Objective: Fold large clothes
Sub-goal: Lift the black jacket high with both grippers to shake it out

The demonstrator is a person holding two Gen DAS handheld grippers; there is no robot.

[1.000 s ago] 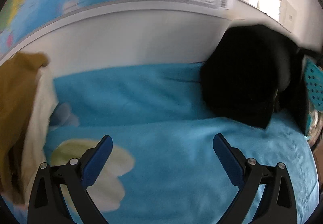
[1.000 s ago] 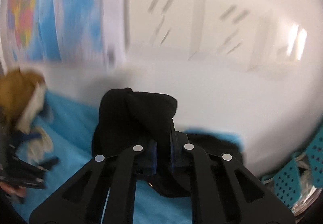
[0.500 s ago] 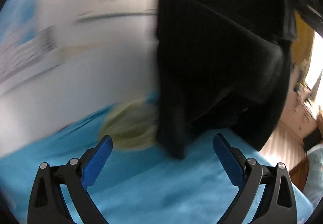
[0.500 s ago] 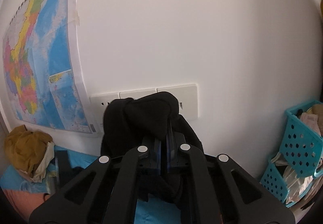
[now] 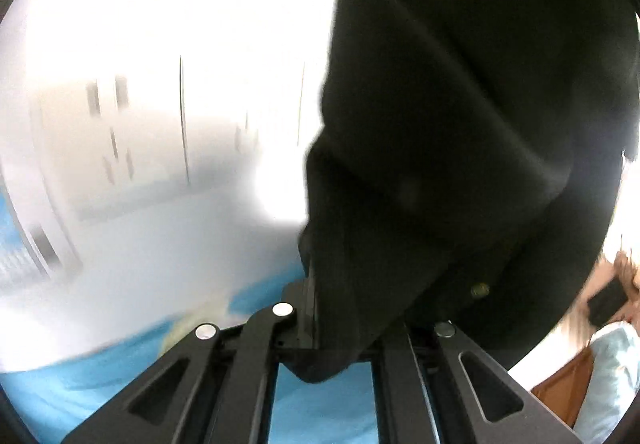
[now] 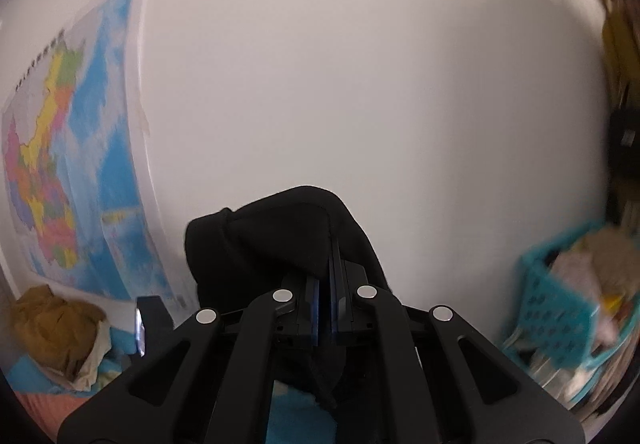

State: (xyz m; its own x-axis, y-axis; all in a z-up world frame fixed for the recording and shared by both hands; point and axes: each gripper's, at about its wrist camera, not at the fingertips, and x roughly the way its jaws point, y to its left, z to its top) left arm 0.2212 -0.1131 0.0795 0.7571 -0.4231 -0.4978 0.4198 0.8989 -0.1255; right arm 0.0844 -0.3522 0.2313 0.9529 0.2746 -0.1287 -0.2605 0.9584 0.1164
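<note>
Left gripper (image 5: 320, 308) jaws just closed, now pinching an edge of the black garment (image 5: 460, 124), which hangs up and to the right above the blue bedsheet (image 5: 120, 384). Right gripper (image 6: 325, 308) pressed together on a bunched fold of the same cloth, held up against the white wall (image 6: 360, 64), map poster (image 6: 72, 164) at left

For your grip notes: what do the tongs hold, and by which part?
Both tongs, left and right, are shut on the black garment, each pinching a fabric edge.
</note>
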